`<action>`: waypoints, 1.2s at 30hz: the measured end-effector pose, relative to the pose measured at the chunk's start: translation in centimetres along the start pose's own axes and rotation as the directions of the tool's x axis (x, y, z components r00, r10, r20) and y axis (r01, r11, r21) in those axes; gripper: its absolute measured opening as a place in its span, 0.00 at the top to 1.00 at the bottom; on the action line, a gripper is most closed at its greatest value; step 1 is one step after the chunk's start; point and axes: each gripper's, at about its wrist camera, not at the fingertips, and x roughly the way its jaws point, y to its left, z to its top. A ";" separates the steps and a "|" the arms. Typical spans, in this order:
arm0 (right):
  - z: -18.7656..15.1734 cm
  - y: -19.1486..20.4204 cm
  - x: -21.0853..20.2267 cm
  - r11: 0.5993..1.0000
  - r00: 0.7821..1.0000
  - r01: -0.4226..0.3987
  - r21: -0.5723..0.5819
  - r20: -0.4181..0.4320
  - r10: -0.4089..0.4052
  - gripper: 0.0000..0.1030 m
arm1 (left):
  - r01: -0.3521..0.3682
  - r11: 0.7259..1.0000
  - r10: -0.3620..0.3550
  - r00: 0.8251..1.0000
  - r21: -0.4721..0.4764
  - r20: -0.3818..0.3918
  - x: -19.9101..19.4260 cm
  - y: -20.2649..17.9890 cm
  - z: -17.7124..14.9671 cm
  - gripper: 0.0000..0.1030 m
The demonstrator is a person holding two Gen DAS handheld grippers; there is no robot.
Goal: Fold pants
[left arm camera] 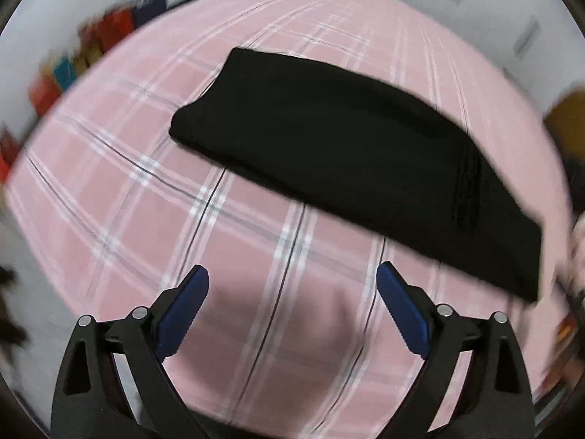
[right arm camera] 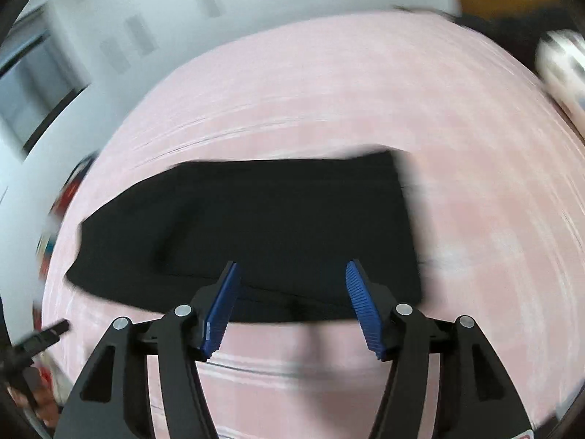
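On the pink checked bedspread [left arm camera: 120, 197] lie the black pants [left arm camera: 329, 161], already doubled into a long flat bundle, with one rounded folded end and one squarer end; they rest well out on the cover, touched by neither tool. From the left wrist view the left gripper [left arm camera: 292, 281] hangs over bare cloth just short of the bundle's near edge, its blue pads spread very wide with nothing between them; from the right wrist view the right gripper [right arm camera: 292, 274] sits above the near edge of the pants [right arm camera: 256, 226], its pads parted about halfway and gripping nothing, though the dark cloth shows through the gap. Judging by the shape, at least one more fold looks to be due, and the risks lie in the pick-up; a pinch that takes only the top layer would peel the bundle open instead of carrying it over; a pinch that goes too deep could catch the bedspread as well and drag the whole cover; two grips taken at uneven points along the edge would leave the fold skewed. Both views are smeared, the right one heavily, so a hurried closing could miss the edge altogether. As for the room, the bedspread is soft and lined with white and grey stripes; a pale wall [right arm camera: 226, 11] rises behind it; bright red, blue and yellow things [left arm camera: 91, 44], too blurred to name, sit beyond the far left edge.
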 end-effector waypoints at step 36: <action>-5.4 -14.9 -2.9 0.990 0.983 -0.005 0.138 -0.182 0.031 0.75 | 0.098 0.982 -0.117 0.987 -0.162 -0.112 1.9 0.8 -3.2 0.82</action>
